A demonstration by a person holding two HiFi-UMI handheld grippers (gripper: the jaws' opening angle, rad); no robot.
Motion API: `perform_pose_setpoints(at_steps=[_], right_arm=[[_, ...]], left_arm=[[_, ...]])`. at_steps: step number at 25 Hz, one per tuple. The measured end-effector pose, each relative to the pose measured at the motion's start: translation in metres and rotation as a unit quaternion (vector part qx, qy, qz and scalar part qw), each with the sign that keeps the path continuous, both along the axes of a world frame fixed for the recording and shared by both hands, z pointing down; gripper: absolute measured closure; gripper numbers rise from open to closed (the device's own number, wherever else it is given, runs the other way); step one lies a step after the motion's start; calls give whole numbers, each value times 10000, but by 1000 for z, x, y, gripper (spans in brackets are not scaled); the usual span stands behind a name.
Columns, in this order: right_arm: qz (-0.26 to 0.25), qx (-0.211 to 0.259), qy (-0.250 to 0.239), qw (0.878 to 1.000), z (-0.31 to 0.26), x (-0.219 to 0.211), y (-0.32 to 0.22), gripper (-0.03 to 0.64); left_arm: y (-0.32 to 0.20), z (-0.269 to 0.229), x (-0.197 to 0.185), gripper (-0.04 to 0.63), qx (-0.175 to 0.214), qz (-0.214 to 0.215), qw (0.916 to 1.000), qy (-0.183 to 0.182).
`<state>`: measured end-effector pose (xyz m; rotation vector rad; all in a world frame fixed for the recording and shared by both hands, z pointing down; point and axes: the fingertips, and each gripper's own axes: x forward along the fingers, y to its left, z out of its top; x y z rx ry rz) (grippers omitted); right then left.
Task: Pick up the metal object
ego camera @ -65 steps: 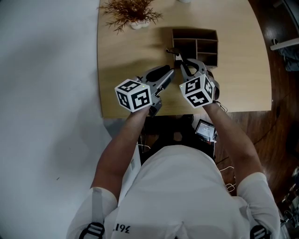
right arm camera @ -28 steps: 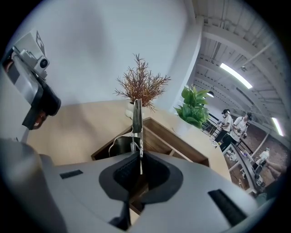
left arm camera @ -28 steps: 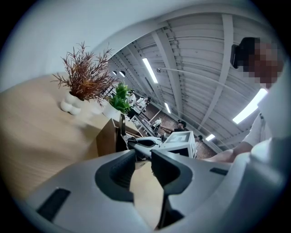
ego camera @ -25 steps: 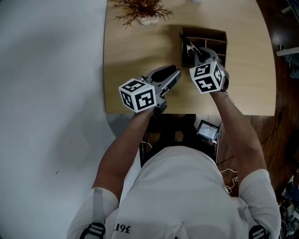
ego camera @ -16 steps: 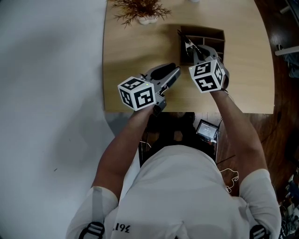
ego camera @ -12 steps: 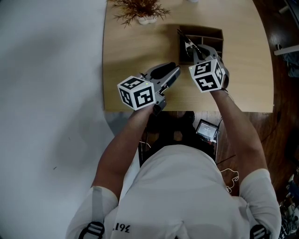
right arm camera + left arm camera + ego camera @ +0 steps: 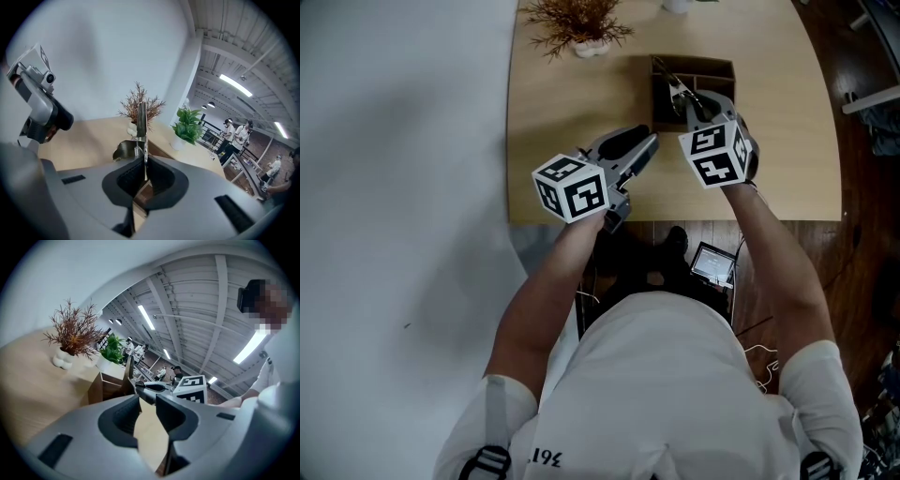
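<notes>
Right tool (image 7: 143,169) carried metal object (image 7: 141,117) forward, lengthwise along its jaws.

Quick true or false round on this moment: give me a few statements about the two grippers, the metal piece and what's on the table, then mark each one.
1. The right gripper is shut on the metal object. True.
2. The left gripper also grips the metal object. False: its jaws stand apart with nothing between them.
3. A wooden organizer stands on the table. True.
4. The dried plant stands inside the wooden organizer. False: it stands on the table, apart from the organizer.
</notes>
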<state>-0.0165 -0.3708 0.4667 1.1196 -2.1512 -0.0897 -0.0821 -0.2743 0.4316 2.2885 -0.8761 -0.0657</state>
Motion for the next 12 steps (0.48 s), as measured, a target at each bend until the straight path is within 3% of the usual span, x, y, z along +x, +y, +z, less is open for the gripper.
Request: perform_pose_setpoints(at_steps=[12], right_arm=[[57,422,-215,9989,-52,9,22,614]], left_arm=[[17,-44,14,508,497,150,9986,55]])
